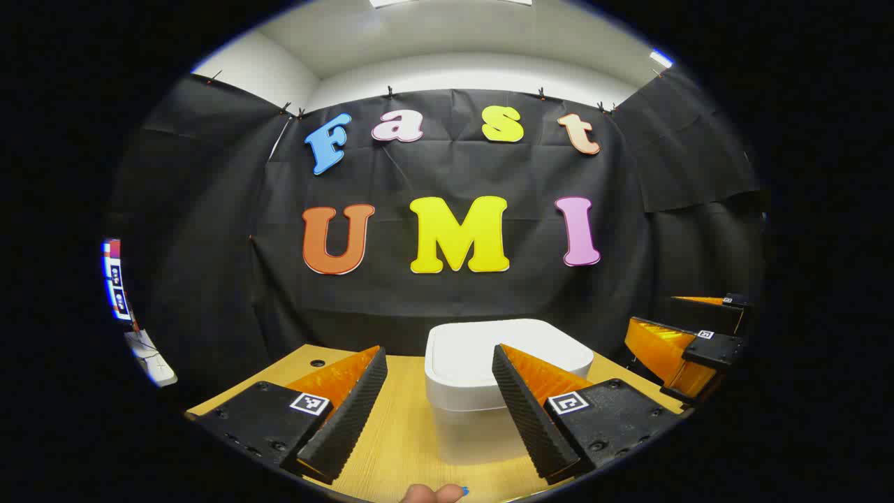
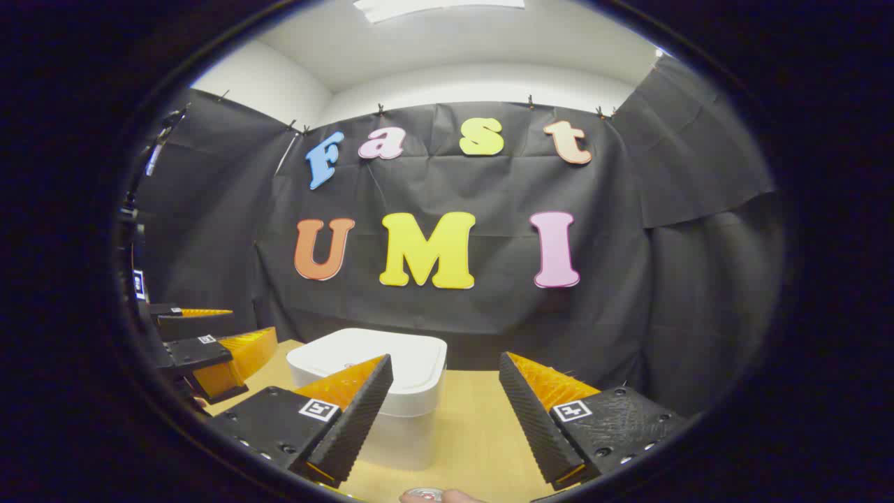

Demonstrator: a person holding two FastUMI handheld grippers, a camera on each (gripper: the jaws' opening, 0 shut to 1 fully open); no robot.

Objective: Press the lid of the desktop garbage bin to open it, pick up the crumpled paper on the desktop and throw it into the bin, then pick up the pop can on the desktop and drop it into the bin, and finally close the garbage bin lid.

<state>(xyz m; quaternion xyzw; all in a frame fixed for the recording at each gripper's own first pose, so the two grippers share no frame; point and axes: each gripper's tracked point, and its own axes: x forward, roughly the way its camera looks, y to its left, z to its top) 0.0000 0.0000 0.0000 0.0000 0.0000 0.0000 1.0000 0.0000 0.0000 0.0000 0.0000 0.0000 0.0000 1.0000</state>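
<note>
The white desktop garbage bin (image 1: pixel 510 370) stands on the wooden table (image 1: pixel 391 433) with its lid down flat. My left gripper (image 1: pixel 438 351) is open and empty just in front of the bin, its right finger overlapping the bin's front. In the right gripper view the bin (image 2: pixel 370 377) sits to the left of centre. My right gripper (image 2: pixel 445 359) is also open and empty, with its left finger in front of the bin. A small round metallic thing (image 2: pixel 426 494), possibly the pop can's top, peeks in at the bottom edge.
The right gripper (image 1: pixel 688 342) hovers to the right of the bin. The left gripper (image 2: pixel 202 342) is to the bin's left. A fingertip (image 1: pixel 433 494) shows at the lower edge. Black cloth closes off the table's back. A small hole (image 1: pixel 318 363) marks the table's far left corner.
</note>
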